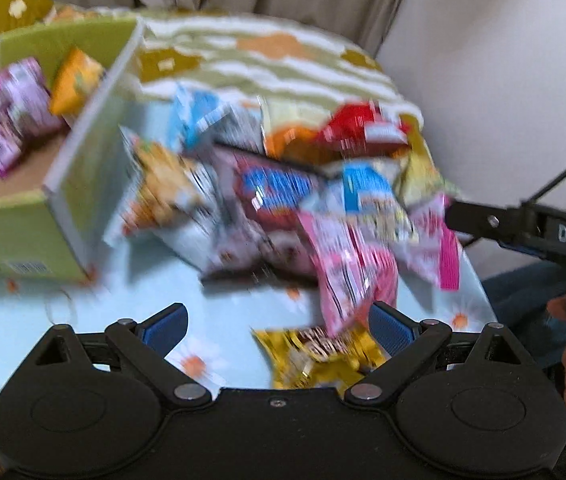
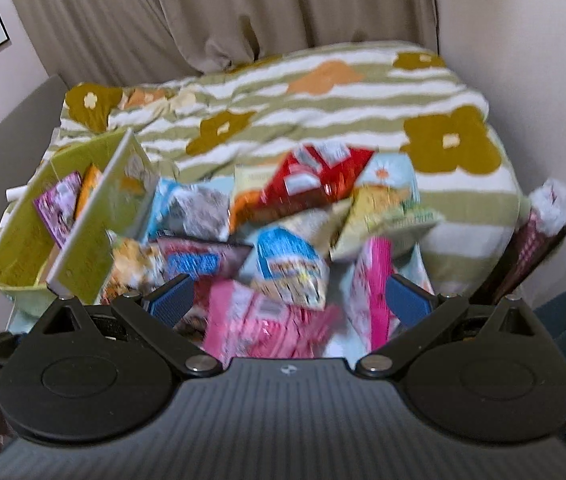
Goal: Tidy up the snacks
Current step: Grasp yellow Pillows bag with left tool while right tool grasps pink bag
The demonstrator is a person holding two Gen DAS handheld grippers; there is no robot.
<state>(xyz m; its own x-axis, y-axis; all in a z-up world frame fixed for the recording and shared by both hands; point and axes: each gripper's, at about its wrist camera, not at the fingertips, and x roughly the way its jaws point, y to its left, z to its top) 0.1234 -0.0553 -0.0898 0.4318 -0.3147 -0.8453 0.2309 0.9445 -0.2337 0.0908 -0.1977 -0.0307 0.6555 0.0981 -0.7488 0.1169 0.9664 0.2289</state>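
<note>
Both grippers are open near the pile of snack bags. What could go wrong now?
1. The snack bags overlap in a heap, so a gripper may pinch two at once, or drag neighbours.
2. The gold bag lies near the table edge by the left gripper; a nudge might push it off.
3. Both views are blurred, so aiming may be poor.

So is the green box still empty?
No, the green box already holds a purple packet and an orange packet, leaning against its walls.

Both grippers, the left gripper [image 1: 277,322] and the right gripper [image 2: 289,294], have black plastic bodies, silver pivot screws and ribbed blue finger pads [image 1: 390,326].
</note>
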